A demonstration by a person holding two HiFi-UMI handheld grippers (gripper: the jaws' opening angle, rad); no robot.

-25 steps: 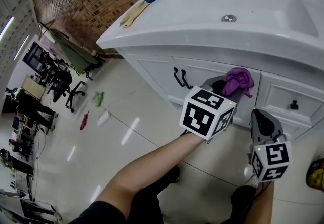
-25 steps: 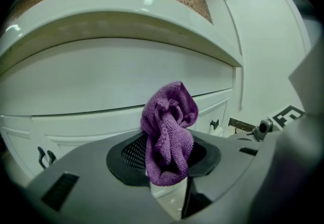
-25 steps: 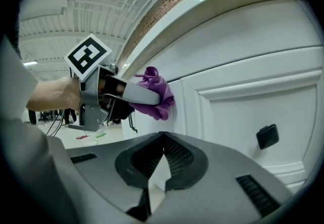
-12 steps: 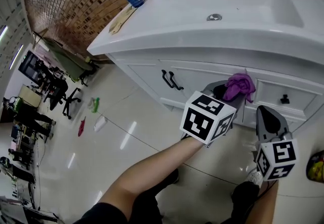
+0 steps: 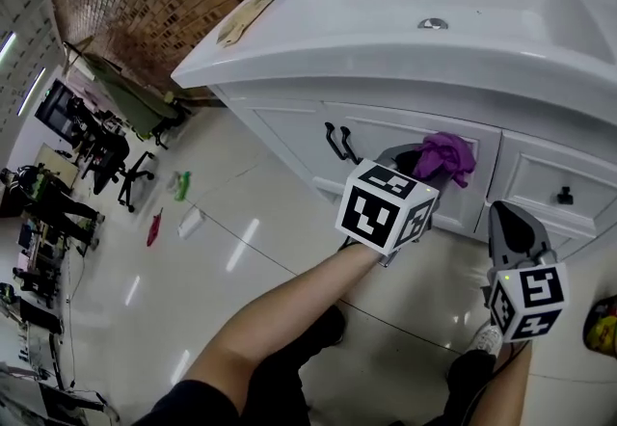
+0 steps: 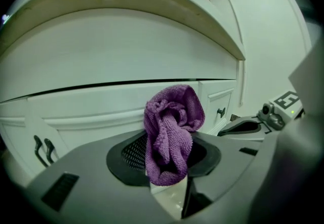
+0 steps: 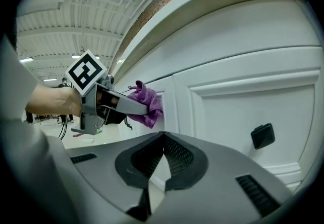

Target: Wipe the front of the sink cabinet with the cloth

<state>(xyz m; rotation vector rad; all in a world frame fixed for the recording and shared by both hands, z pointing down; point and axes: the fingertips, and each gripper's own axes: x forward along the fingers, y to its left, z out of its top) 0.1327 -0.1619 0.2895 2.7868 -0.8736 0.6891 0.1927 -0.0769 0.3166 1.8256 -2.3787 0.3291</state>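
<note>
- One crumpled purple terry cloth (image 6: 169,132) sits clamped in the left gripper (image 6: 164,180), bunched against the white sink cabinet (image 6: 101,101) front.
- Right gripper (image 7: 163,139) hangs nearer, jaws together, empty.

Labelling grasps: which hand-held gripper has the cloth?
The left hand-held gripper: its jaws are clamped on the purple cloth at the cabinet front. The right hand-held gripper is shut on nothing, near the black knob.

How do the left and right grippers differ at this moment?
The left gripper is shut on the purple cloth; the right gripper is shut on nothing. The left gripper holds the cloth at the cabinet front; the right gripper hangs lower, short of it. Both point toward it.
</note>
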